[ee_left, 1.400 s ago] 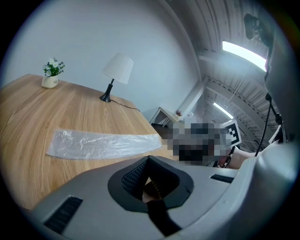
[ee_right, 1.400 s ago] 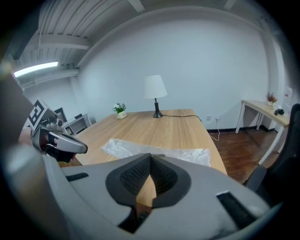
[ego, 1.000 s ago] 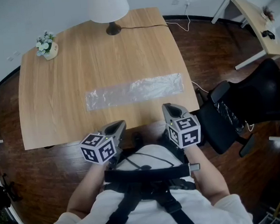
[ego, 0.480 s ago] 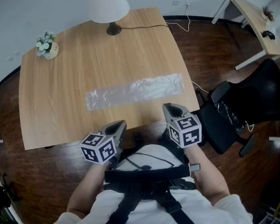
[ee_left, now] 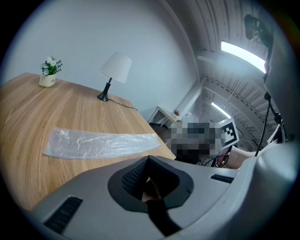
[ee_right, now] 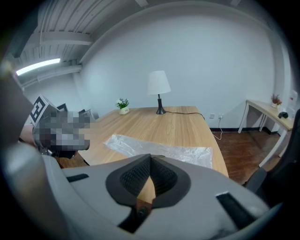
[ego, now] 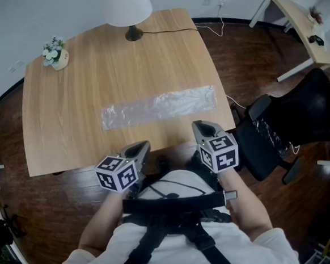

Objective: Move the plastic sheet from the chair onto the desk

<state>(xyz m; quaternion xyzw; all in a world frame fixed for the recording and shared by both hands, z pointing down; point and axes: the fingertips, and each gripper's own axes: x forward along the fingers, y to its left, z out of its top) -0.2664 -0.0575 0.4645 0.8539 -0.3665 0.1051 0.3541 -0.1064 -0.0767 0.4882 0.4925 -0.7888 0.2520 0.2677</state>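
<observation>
Wooden desk (ego: 82,95), unchanged from a second ago. Black chair (ego: 278,131) stands to its right, apart from it. Plastic sheet (ego: 157,107) lies flat across the desk's near half, in the same place as before. Left gripper (ego: 142,146) and right gripper (ego: 201,125) hover at the near edge, unmoved, jaws together, each empty.

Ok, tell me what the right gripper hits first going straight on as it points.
The right gripper likely meets the desk near its front edge, just short of the plastic sheet; depth is unclear.
</observation>
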